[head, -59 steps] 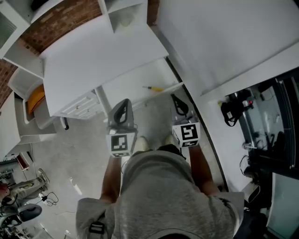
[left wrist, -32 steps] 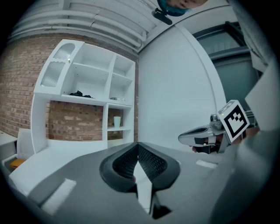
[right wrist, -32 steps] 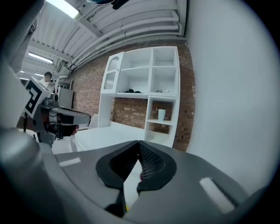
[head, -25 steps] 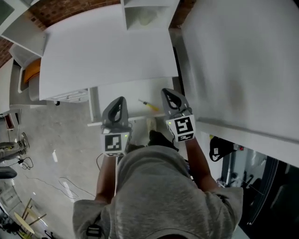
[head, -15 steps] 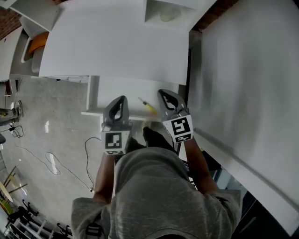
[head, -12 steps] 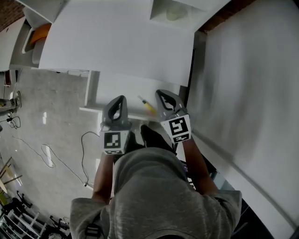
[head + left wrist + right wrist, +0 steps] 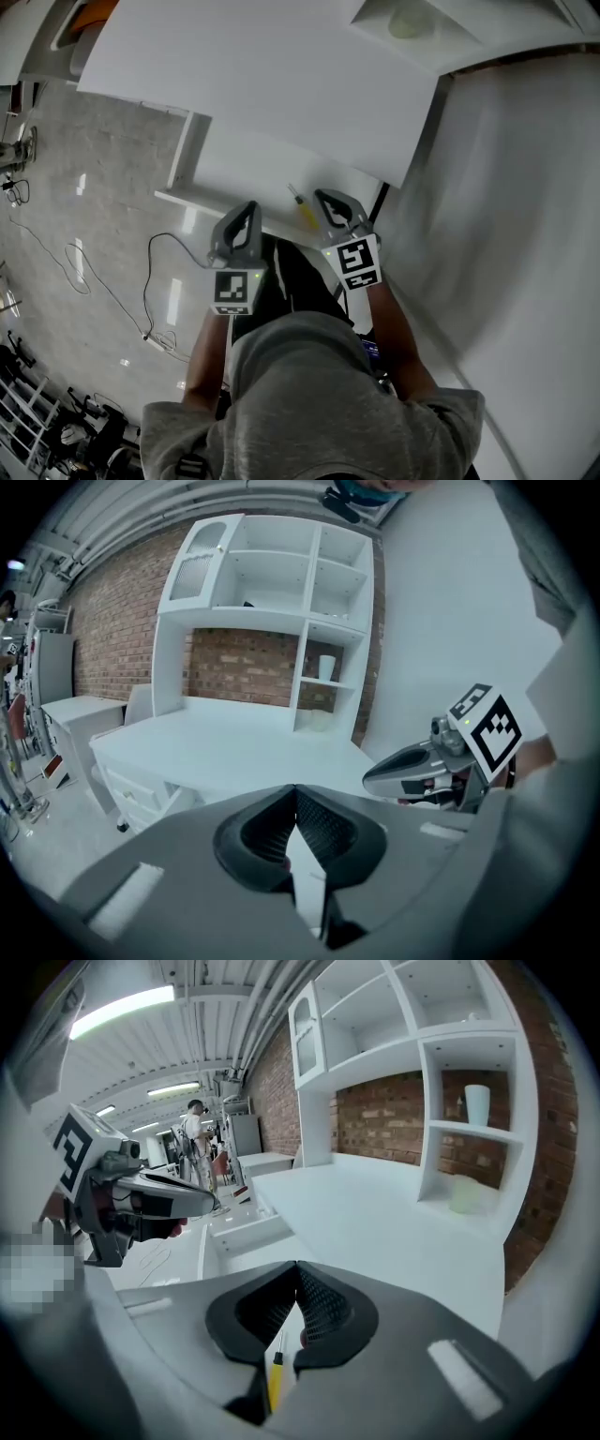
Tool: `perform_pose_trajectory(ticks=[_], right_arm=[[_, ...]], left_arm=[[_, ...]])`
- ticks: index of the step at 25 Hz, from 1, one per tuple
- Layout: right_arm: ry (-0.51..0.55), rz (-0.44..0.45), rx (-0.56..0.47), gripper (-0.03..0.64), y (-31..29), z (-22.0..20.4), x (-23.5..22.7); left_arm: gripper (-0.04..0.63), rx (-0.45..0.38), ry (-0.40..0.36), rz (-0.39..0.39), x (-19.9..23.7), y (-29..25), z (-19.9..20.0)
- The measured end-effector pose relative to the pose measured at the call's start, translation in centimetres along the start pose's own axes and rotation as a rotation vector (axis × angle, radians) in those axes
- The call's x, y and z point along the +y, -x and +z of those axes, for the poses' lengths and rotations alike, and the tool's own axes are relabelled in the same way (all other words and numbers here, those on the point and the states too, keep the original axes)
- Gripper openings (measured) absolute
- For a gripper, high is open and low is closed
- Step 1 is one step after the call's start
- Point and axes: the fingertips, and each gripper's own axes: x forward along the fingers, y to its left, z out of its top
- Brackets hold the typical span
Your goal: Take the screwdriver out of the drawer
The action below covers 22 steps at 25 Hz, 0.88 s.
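Near the drawer (image 7: 239, 169), left claw (image 7: 247, 208) and right claw (image 7: 325, 197) tilt downward, closed.

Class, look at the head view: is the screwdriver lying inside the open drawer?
Yes: the yellow-handled screwdriver lies on the floor of the open white drawer.
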Motion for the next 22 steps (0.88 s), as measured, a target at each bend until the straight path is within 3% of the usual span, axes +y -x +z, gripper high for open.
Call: perform_pose_trajectory(ticks=[6,12,22], right_arm=[[0.007,0.06,0.101,0.005,-3.7,-4.6,0.4],[-0.014,0.113,0.201,0.006,-6.0,-9.7,1.4],[-0.02,0.203,0.381,0.089,-9.7,-15.3,1.7]], left_arm=[[0.011,0.076,0.009,-0.011,0.4,-2.7,-5.1],[0.011,0.144,0.079,-0.011,0.4,-3.7,-9.6],[0.011,0.16,0.099,-0.022,0.4,-5.5,-11.5]])
